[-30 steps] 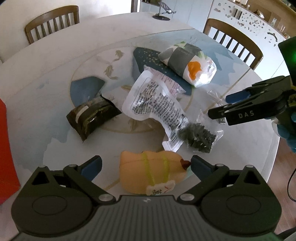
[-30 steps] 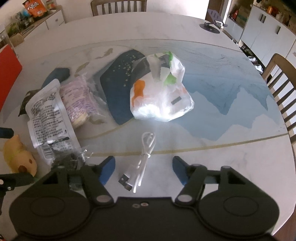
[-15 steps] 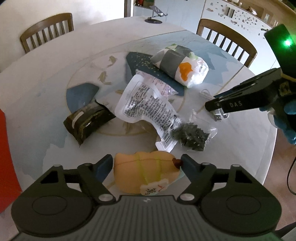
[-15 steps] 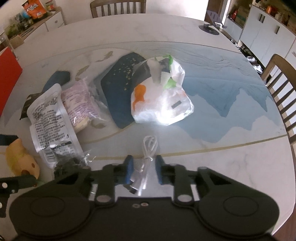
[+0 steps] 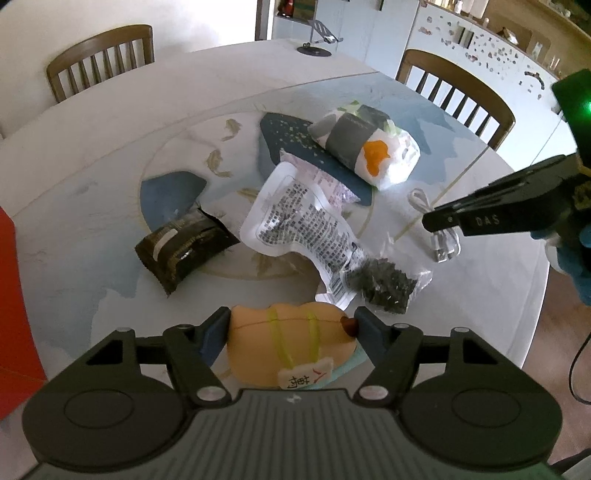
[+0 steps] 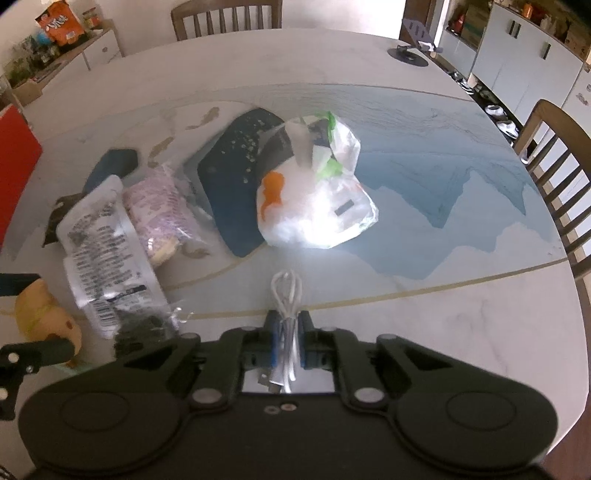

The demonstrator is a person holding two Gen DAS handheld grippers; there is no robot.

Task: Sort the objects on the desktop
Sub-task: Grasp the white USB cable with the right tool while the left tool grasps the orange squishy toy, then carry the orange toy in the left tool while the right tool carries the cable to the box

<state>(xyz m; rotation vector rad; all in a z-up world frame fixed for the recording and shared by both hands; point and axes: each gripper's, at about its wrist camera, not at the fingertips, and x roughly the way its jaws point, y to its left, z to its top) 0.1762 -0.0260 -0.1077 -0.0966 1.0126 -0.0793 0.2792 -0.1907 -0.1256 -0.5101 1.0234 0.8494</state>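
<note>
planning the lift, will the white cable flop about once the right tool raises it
Probably floppy: the white cable is thin, with its loop sticking out past the right tool, so it should droop. It looks light. Its plug ends hang free and may swing.

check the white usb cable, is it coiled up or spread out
Coiled up. The white cable is folded into a tight bundle of loops, and the right gripper is shut on it against the table.

Home dining room, domestic interior.
Round marble-look desk (image 6: 424, 325) with painted blue landscape; wooden slat-back chairs at far side (image 5: 101, 61) and right (image 6: 557, 155); white cabinets (image 6: 517, 62) far right; low sideboard (image 6: 70, 48) far left bearing an orange snack bag (image 6: 59, 26) and jars; wooden floor (image 5: 554, 314) at near right.
</note>
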